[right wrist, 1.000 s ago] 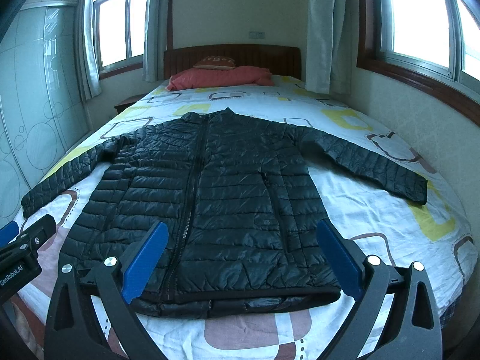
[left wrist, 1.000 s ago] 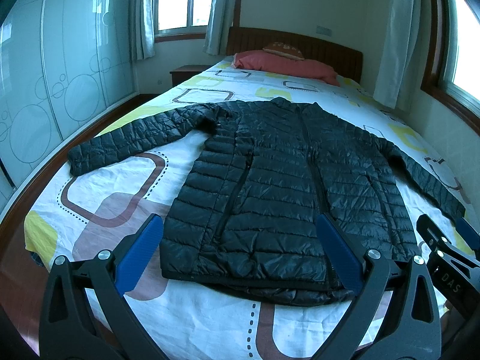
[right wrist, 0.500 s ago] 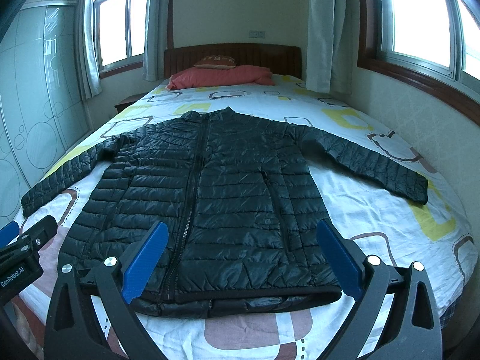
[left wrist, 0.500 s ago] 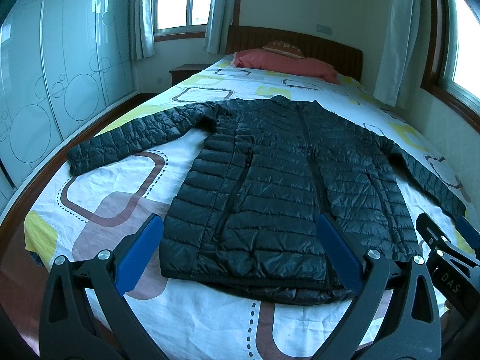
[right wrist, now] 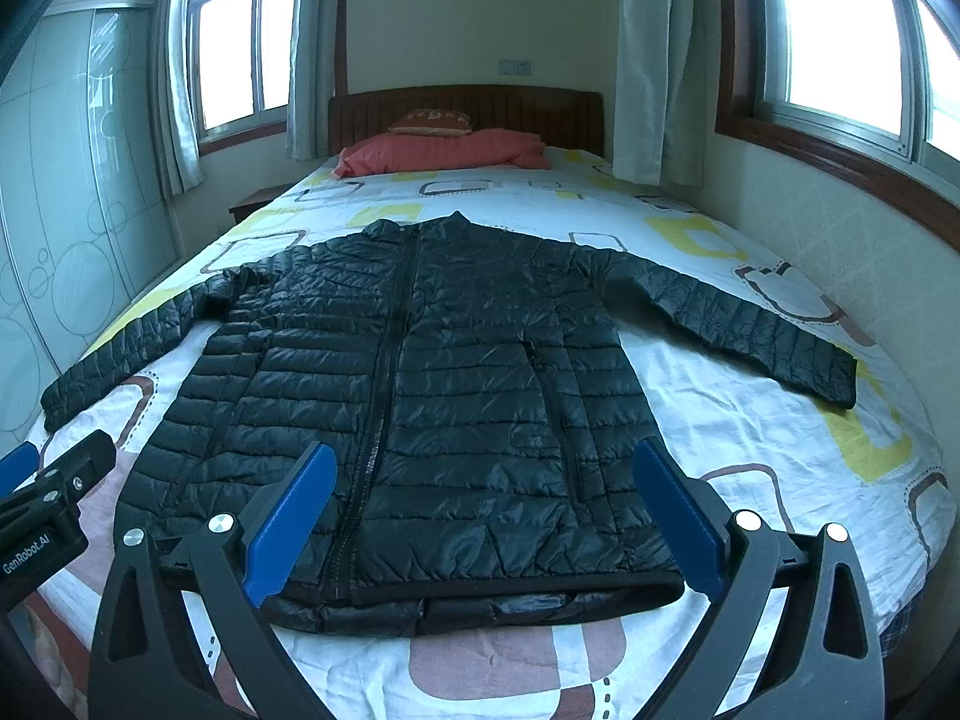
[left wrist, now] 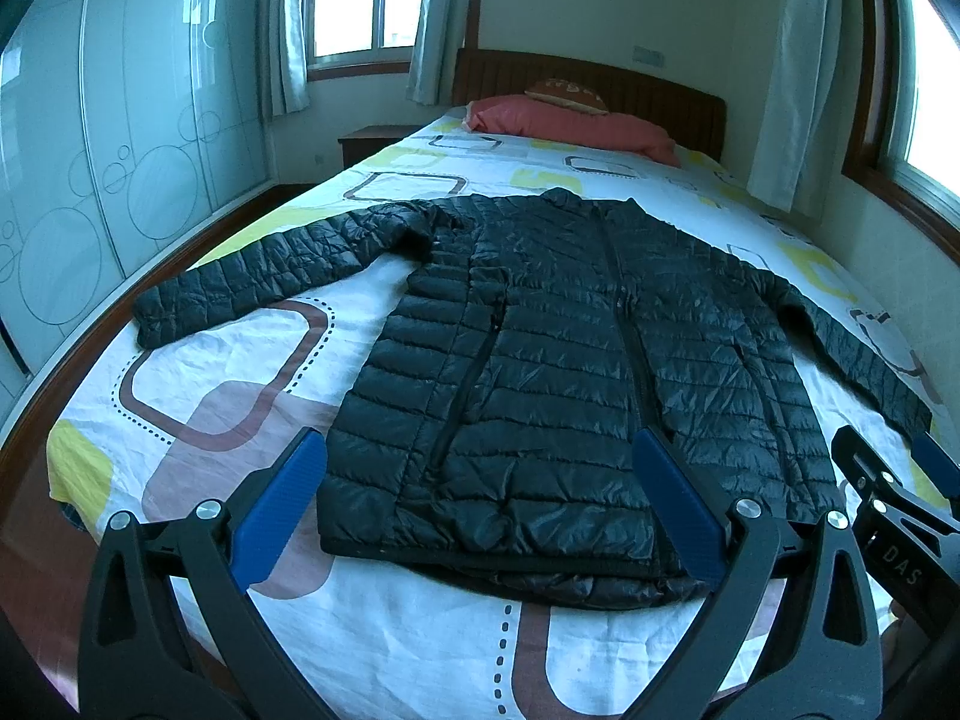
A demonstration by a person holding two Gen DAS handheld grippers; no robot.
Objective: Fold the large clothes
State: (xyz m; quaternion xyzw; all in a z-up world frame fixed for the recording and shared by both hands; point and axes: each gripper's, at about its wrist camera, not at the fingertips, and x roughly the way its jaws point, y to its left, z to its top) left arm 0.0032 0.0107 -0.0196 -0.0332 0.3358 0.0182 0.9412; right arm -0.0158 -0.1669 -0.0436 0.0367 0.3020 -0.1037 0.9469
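A black quilted puffer jacket [left wrist: 558, 372] [right wrist: 432, 396] lies flat on the bed, zipped, front up, collar toward the headboard and both sleeves spread out to the sides. My left gripper [left wrist: 480, 450] hovers open above the hem's left half, holding nothing. My right gripper [right wrist: 480, 450] is open too, above the hem's right half, nothing between its blue pads. Each gripper shows at the edge of the other's view, the right one [left wrist: 888, 510] and the left one [right wrist: 48, 498].
The bed [left wrist: 420, 630] has a white sheet with coloured rounded squares. A red pillow [right wrist: 444, 153] lies against the wooden headboard [right wrist: 468, 105]. Glass wardrobe doors [left wrist: 90, 180] stand left, a wall with windows [right wrist: 840, 228] right, a nightstand [left wrist: 372, 141] by the headboard.
Both grippers have barely drifted; the jacket lies as before and both stay open.
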